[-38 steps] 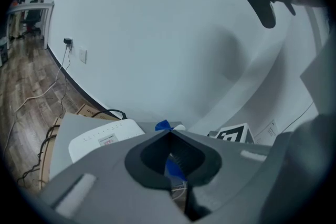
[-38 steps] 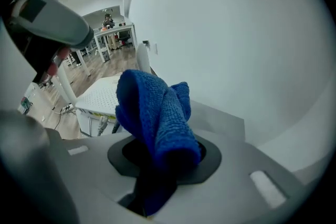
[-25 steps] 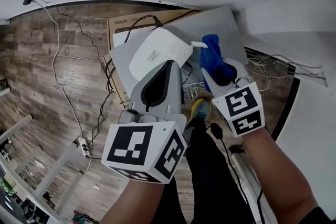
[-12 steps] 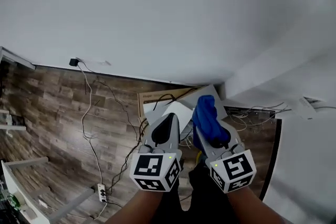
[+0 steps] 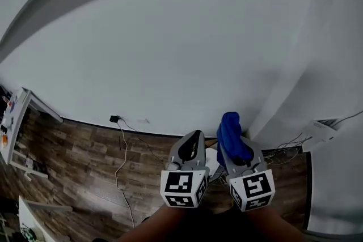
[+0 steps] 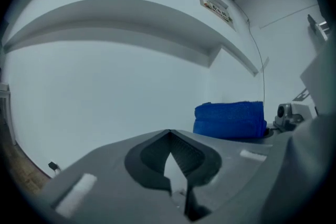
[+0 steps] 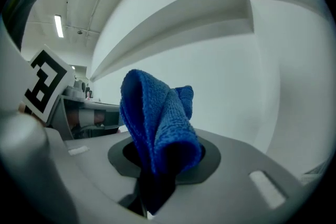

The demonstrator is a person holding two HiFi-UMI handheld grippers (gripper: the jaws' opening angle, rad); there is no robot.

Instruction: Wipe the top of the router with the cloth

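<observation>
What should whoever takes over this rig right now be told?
Left gripper: jaws together, nothing between them.
Right gripper: shut on the blue cloth, which sticks up folded out of the jaws.
Both are held side by side facing the white wall, above the wooden floor.
The router does not show clearly in any view, so whether its top has been wiped cannot be told.
Left to do: probably look down to find the router, check its top, and wipe it with the cloth if needed.
</observation>
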